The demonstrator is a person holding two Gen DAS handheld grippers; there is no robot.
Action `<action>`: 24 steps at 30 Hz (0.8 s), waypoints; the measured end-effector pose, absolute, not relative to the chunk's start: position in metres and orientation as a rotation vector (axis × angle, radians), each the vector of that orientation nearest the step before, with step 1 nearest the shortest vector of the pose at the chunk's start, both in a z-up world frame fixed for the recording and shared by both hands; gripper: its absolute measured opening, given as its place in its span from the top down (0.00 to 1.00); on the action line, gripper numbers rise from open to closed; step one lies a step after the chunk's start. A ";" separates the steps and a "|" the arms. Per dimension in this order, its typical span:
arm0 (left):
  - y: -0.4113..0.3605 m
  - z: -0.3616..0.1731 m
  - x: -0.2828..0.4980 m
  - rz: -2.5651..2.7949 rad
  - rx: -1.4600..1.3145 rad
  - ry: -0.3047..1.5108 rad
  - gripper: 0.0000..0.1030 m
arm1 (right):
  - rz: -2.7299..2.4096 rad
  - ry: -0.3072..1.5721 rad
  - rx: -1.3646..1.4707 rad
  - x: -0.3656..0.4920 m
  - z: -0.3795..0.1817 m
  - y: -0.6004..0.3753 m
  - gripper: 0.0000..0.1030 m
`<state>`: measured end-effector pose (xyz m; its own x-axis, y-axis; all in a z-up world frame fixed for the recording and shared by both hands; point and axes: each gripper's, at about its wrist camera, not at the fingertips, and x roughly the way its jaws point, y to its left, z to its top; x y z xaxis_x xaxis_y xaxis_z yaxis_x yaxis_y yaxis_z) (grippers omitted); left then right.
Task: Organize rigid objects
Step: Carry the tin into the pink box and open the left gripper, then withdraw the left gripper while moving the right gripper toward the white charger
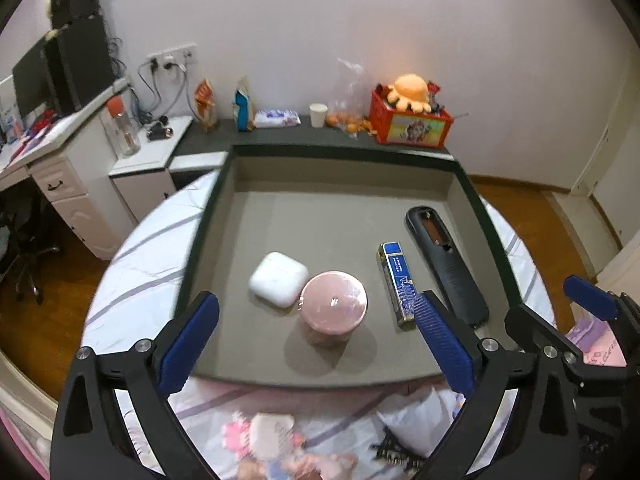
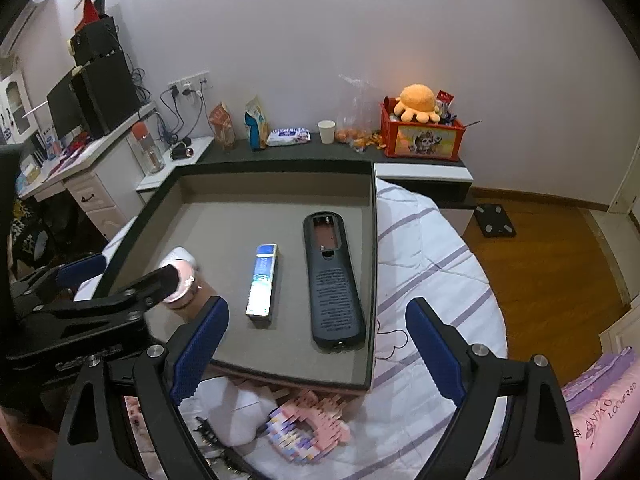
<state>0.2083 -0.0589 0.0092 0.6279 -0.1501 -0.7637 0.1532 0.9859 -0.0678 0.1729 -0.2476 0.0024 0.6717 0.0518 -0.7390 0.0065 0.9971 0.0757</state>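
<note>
— Counting what lies in the tray [image 1: 472,196], what do you get?

— Four things in my one grey tray on the bed [image 2: 432,248]: one white earbud case [image 1: 279,279], one pink round tin [image 1: 333,307], one blue lighter [image 1: 397,284], one black remote [image 1: 446,266] lying back side up.

— How do they sit?

— The case touches the tin on its left. The lighter lies just beside the remote, both lengthwise, near the tray's right wall.

— And your claws?

— Two. My left claw [image 1: 316,344] is released, its two blue pads spread wide over the tin, pressing nothing. My right claw [image 2: 316,344] is released too, empty, hovering over the tray's near right corner.

— Anything outside the tray?

— One pink block figure [image 2: 308,428] on the bed, near the tray's front edge.
</note>
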 end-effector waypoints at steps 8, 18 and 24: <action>-0.021 0.030 0.154 -0.126 -0.036 0.797 0.00 | 0.051 0.790 0.060 0.142 0.020 -0.232 0.11; 0.021 0.013 0.088 -0.092 -0.100 0.793 0.00 | 0.057 0.815 0.080 0.095 0.006 -0.230 0.11; 0.033 -0.008 0.067 -0.074 -0.105 0.833 0.00 | 0.052 0.888 0.079 0.072 -0.023 -0.229 0.11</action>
<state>0.0672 0.0332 -0.0084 0.6709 -0.1072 -0.7338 0.0247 0.9922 -0.1224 0.0718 -0.2287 -0.0229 0.6296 0.0782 -0.7729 -0.0129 0.9958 0.0902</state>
